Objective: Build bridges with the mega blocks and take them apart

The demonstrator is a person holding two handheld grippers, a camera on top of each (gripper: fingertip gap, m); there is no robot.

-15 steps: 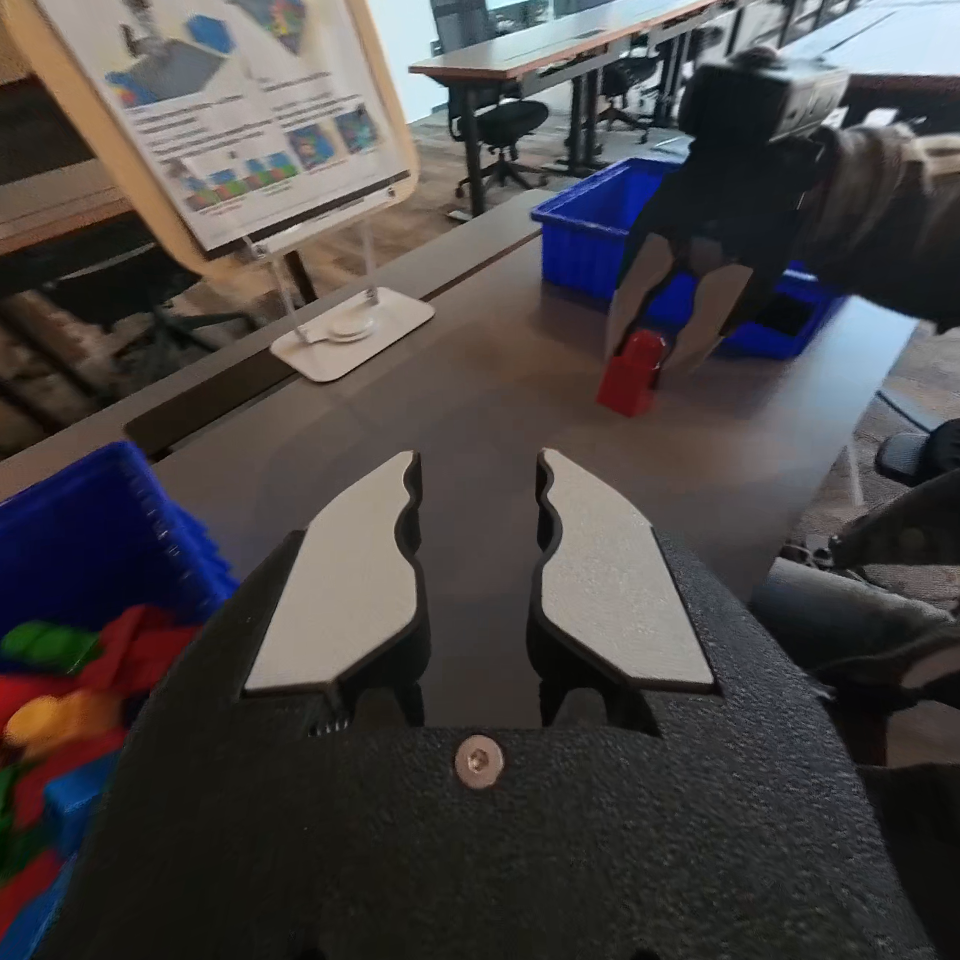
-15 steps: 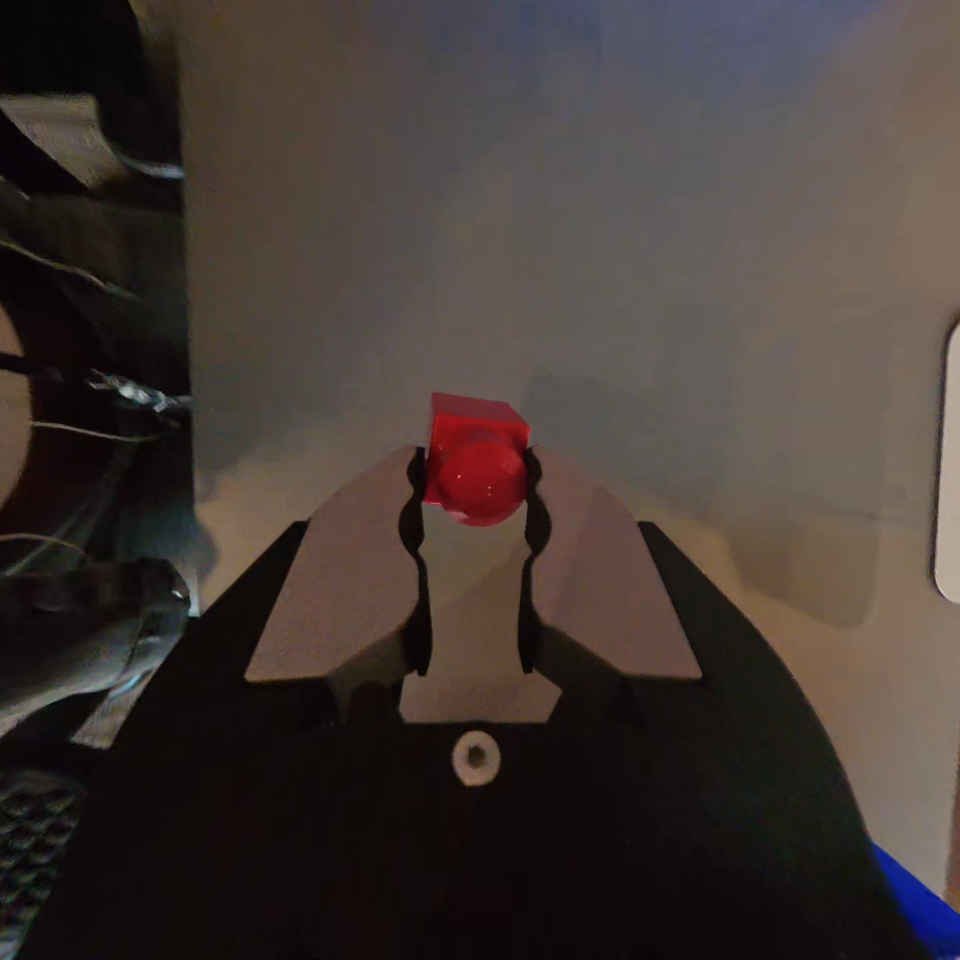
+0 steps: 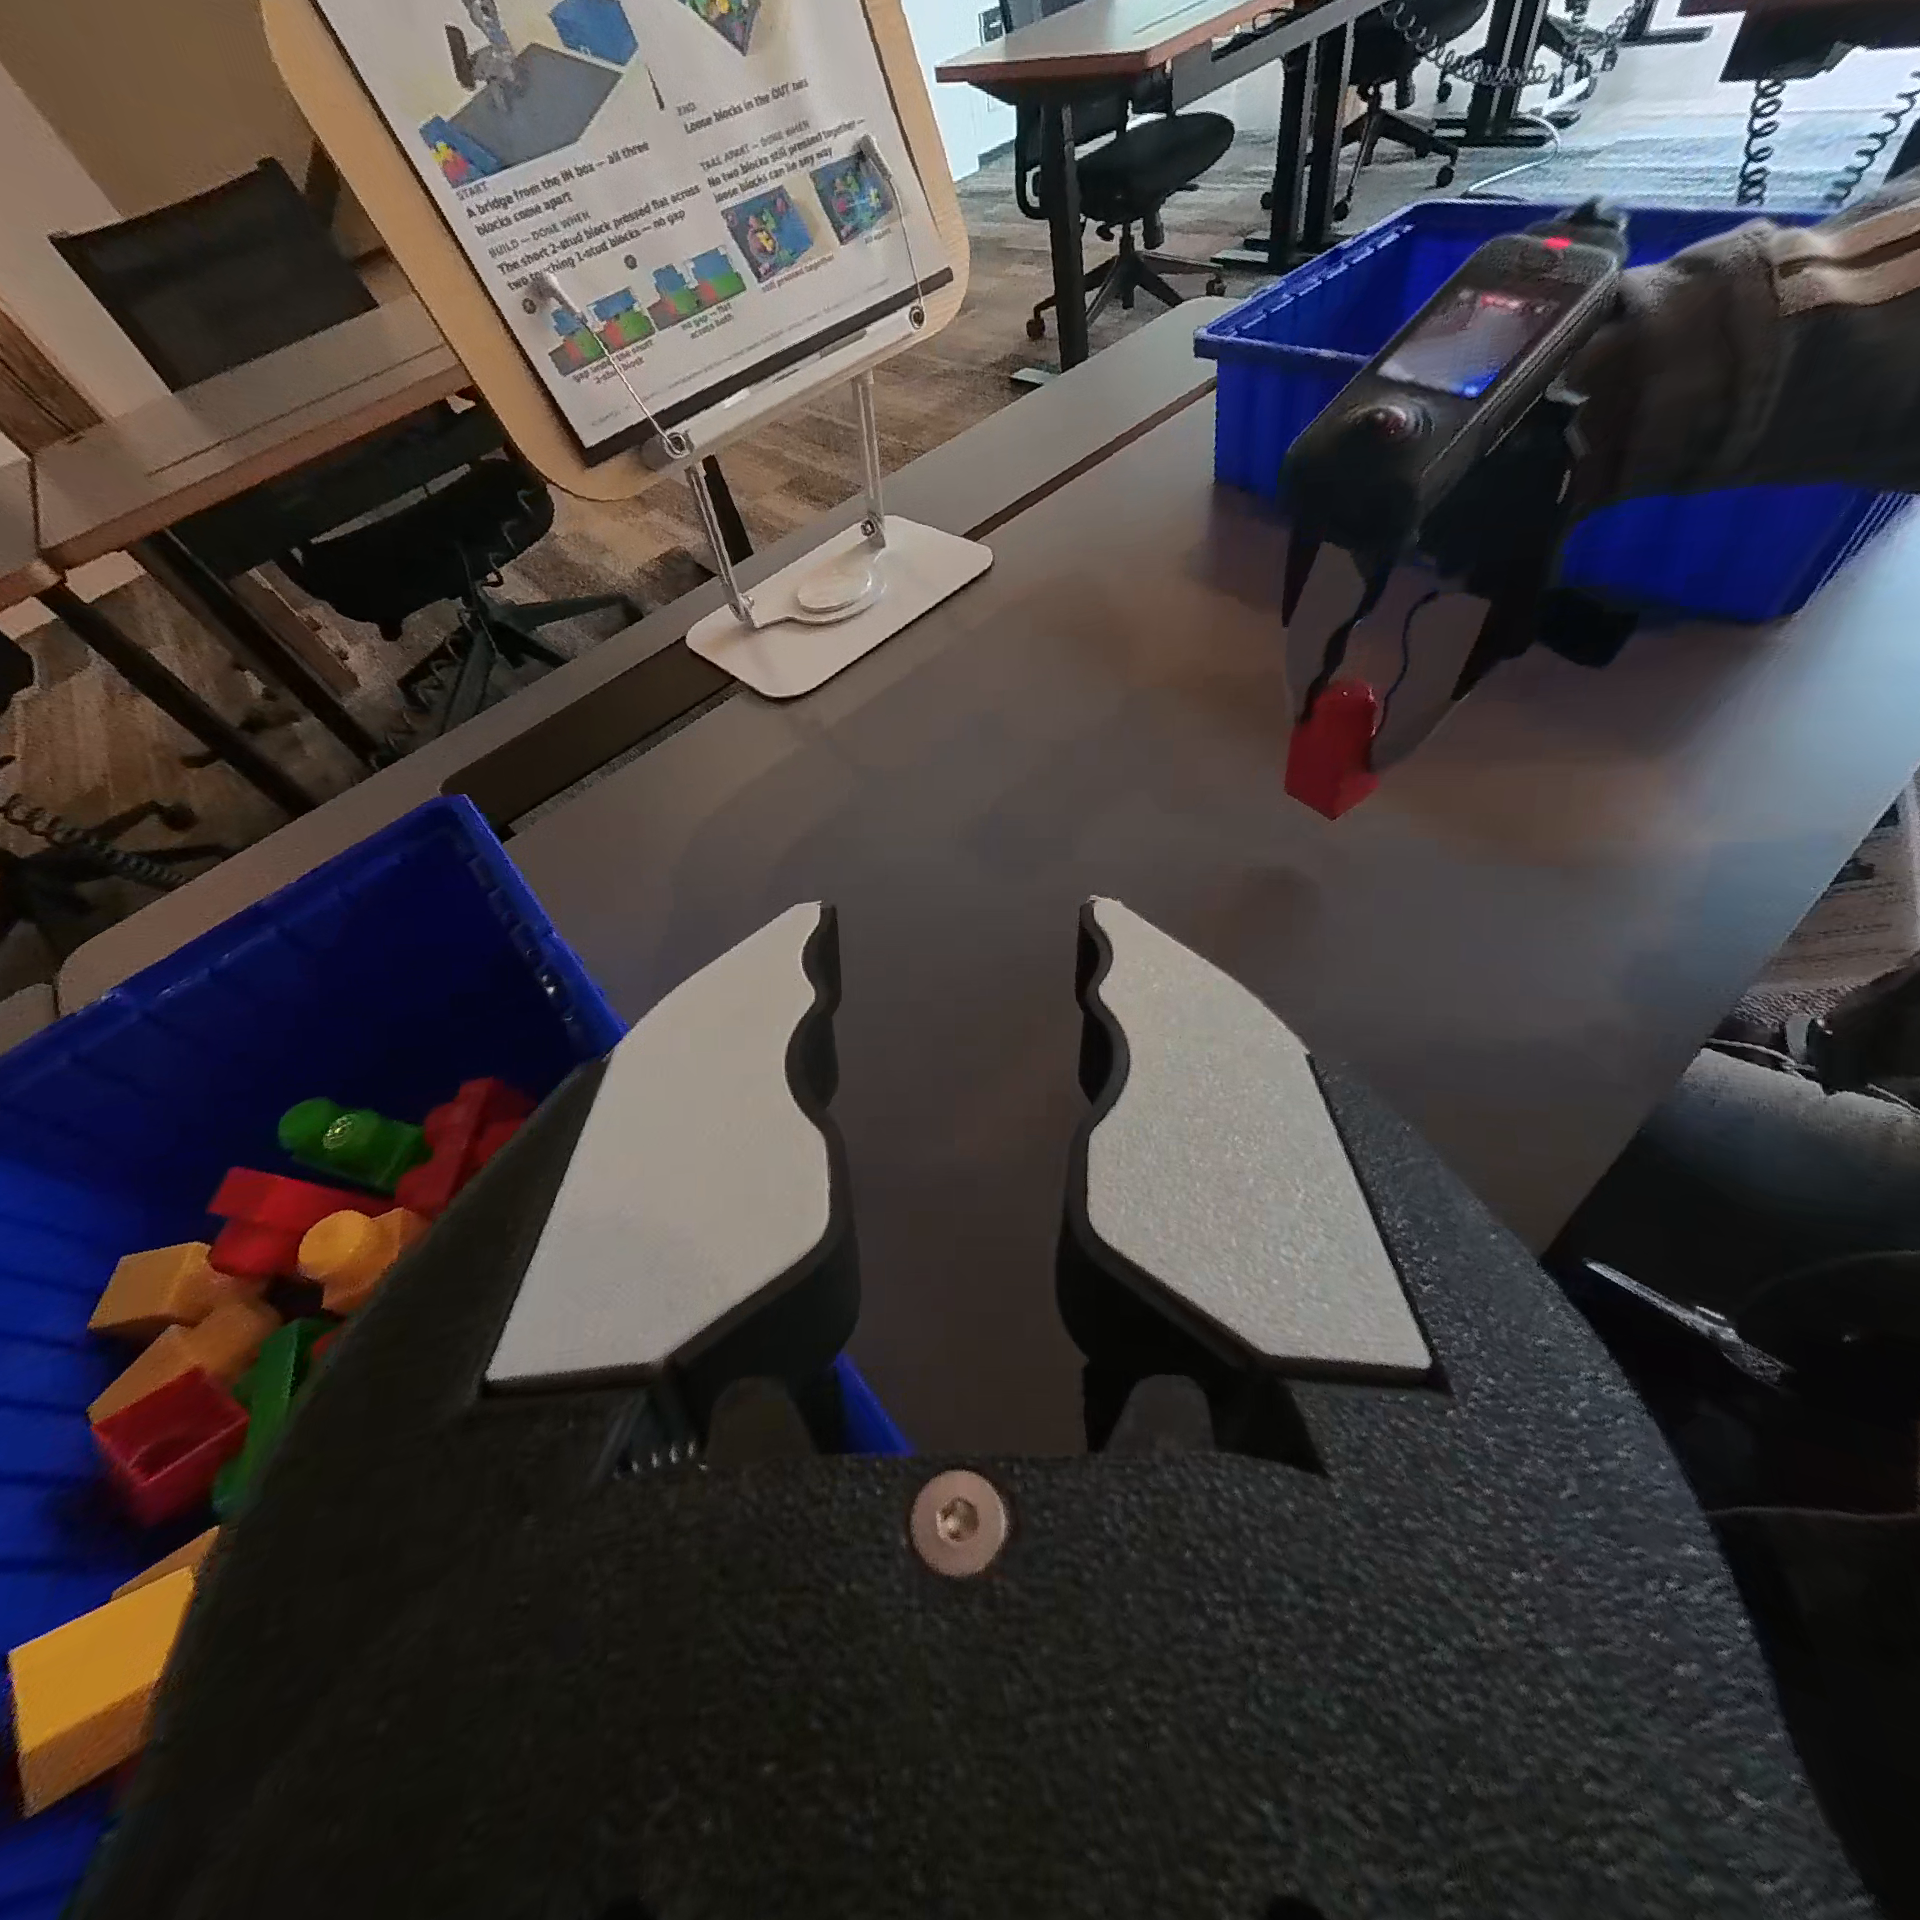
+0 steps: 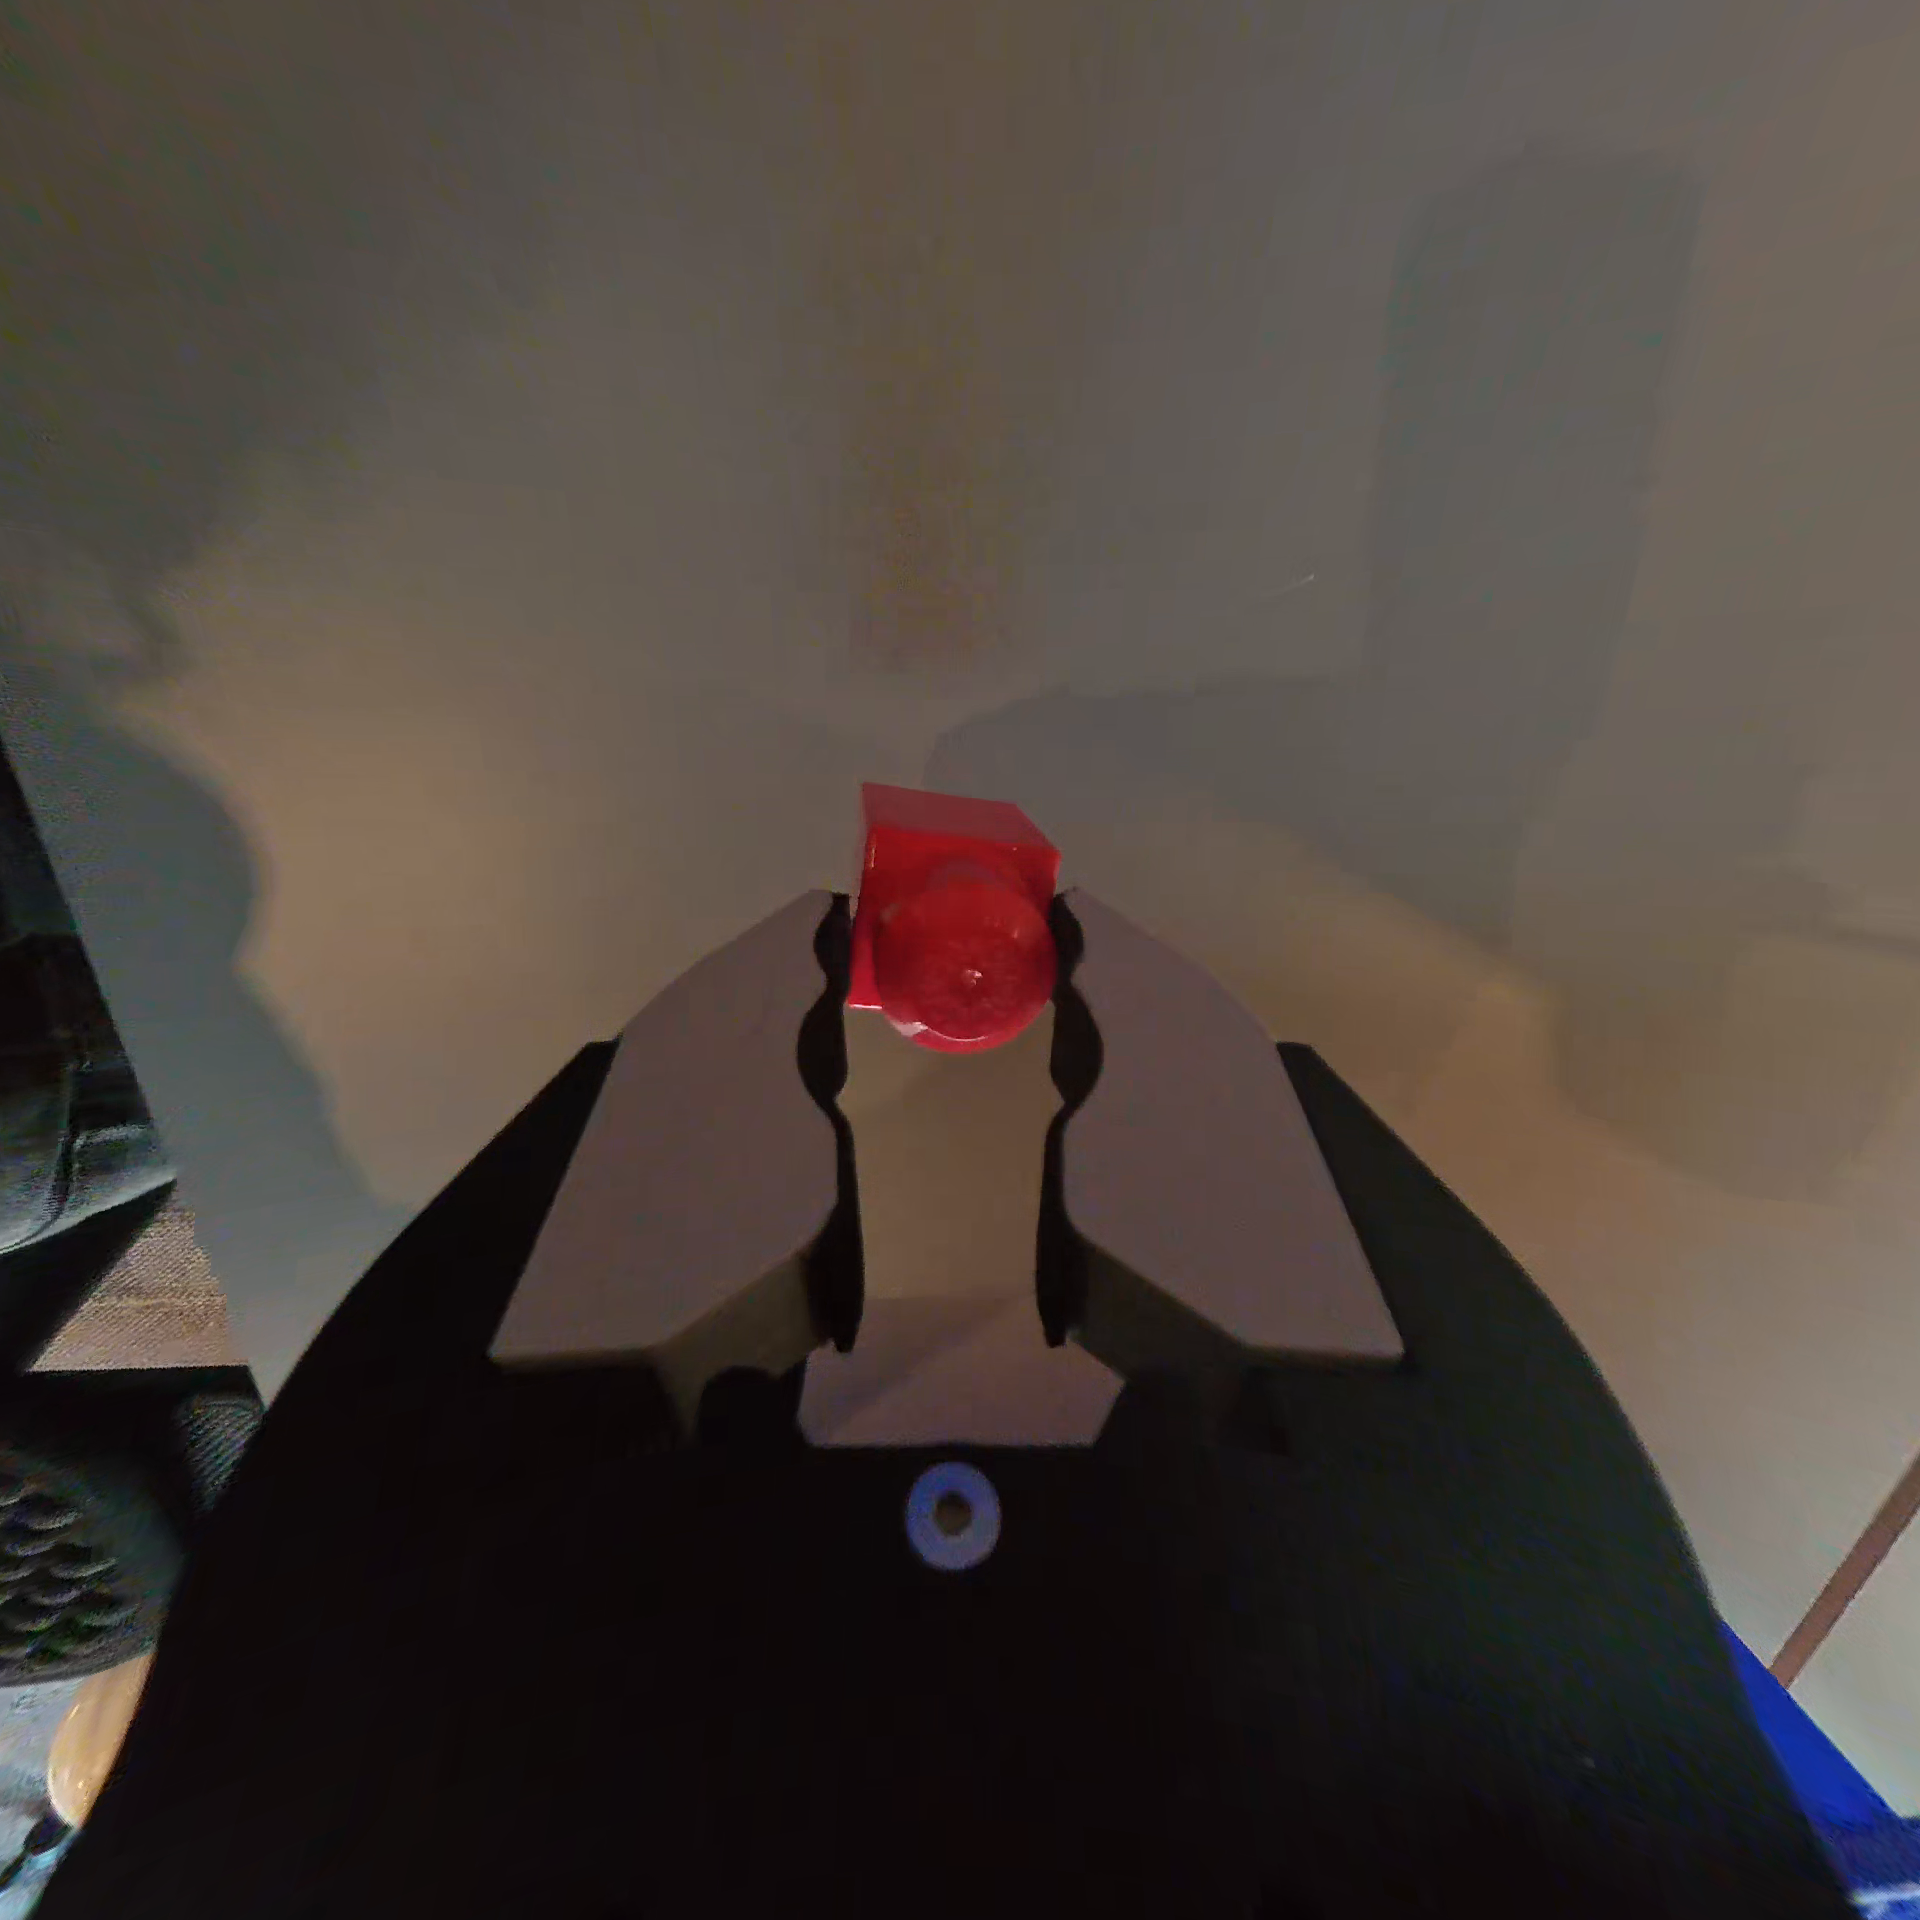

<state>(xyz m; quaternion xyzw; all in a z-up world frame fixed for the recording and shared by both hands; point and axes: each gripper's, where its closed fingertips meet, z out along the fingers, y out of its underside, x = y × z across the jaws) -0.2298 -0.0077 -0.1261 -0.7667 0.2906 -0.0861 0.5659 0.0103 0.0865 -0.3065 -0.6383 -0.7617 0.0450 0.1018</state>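
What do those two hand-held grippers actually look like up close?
Each is a rough black plastic body with two pale grey, wavy-edged fingers and a silver screw behind them: the left gripper, the right gripper. The right one carries a black camera with a small lit screen. The person's sleeve is dark.

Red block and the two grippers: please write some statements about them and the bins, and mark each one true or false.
1. The right gripper grips the red block between its fingertips. True.
2. The left gripper holds a yellow block. False: it is open and holds nothing.
3. The blue bin beside the left gripper holds red, yellow and green blocks. True.
4. The red block sits inside the far blue bin. False: it is over the bare table, in front of that bin.
5. The red block has two studs. False: only one stud shows.
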